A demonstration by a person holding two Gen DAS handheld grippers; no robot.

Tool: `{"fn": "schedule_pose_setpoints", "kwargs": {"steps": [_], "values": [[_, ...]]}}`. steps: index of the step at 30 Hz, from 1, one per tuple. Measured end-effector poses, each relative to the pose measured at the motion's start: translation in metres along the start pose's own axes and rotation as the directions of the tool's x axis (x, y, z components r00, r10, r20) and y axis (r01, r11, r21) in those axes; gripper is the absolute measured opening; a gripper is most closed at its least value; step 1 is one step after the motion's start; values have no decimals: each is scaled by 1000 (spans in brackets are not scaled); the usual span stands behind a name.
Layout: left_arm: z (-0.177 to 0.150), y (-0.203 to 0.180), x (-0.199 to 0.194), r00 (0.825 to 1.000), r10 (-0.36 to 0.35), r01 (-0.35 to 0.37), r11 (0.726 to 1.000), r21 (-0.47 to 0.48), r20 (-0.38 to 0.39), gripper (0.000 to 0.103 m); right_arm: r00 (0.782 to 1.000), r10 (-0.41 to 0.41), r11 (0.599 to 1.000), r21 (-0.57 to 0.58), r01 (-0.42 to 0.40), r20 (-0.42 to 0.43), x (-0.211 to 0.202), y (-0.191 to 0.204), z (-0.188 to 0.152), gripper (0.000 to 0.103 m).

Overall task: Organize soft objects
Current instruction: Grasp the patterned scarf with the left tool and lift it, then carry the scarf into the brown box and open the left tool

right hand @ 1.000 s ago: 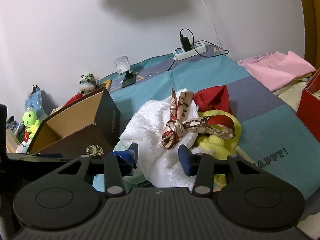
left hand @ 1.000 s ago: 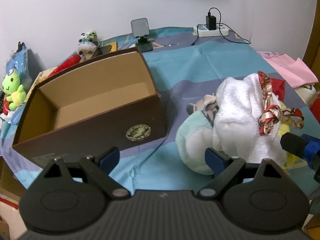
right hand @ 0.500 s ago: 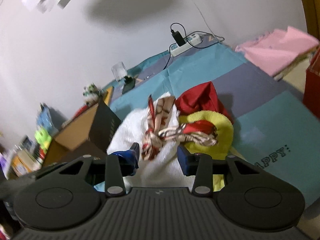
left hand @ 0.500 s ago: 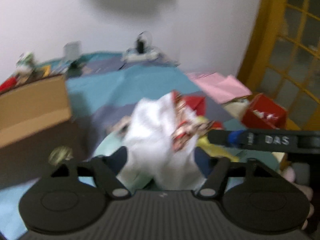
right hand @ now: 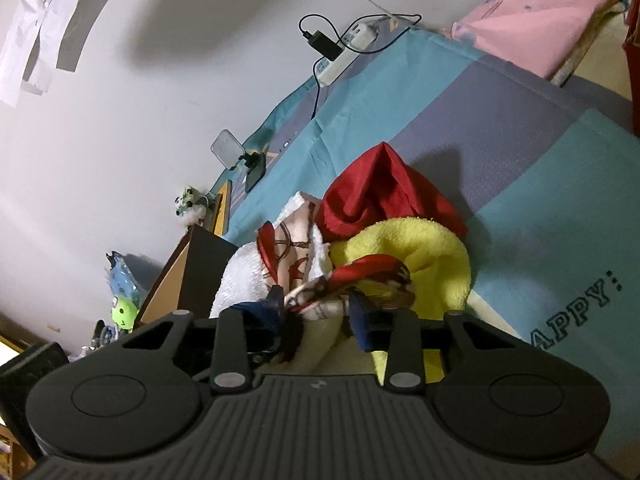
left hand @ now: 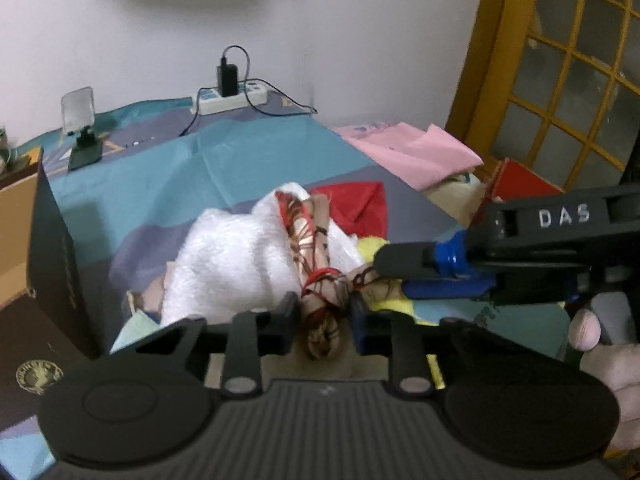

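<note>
A patterned red-and-cream scarf [left hand: 320, 280] lies knotted on top of a pile of white towel [left hand: 236, 260], yellow towel [right hand: 432, 256] and red cloth [right hand: 384, 196]. My left gripper [left hand: 324, 320] has the scarf's knot between its fingers; its jaws are closing and both pads touch the knot. My right gripper [right hand: 316, 312] comes in from the right and is closing around another strand of the scarf [right hand: 320, 292]; its pads are still apart. In the left wrist view the right gripper [left hand: 404, 276] shows from the side, just right of the knot.
An open brown cardboard box [left hand: 52, 264] stands left of the pile on the blue patchwork cover [left hand: 240, 152]. Behind are a power strip [left hand: 228, 98] and a phone stand [left hand: 80, 128]. Pink cloth [left hand: 412, 148] and a red box [left hand: 524, 184] lie right. Plush toys [right hand: 124, 308] sit by the wall.
Both grippers swung from the box side to the pile and dropped onto the scarf. The left jaws narrowed from wide open onto the knot, and the right jaws narrowed around a strand.
</note>
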State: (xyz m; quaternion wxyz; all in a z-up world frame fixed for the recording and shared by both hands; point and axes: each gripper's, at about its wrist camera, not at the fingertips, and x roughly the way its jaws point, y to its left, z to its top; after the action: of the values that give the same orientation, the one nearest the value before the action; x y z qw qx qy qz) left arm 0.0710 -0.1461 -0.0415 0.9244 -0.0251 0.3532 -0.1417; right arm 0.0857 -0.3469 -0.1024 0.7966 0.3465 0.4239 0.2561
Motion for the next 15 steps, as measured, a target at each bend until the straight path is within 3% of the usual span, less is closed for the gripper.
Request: {"fn": "schedule_pose_setpoints", "kwargs": {"steps": [6,11,15], "values": [[4,3,-15,998,-36,38,998,-47,52,14,996,84,996,-19,-84,5,-2,0,5,5],[18,15,-48,988,-46,59,995,-83,150,14,985,170,981,-94,-167,20,-6,31,16,5],[28,36,-77,976,-10,35,993,-111,217,13,969,246,960,-143,-243,4,7,65,22,5]]}}
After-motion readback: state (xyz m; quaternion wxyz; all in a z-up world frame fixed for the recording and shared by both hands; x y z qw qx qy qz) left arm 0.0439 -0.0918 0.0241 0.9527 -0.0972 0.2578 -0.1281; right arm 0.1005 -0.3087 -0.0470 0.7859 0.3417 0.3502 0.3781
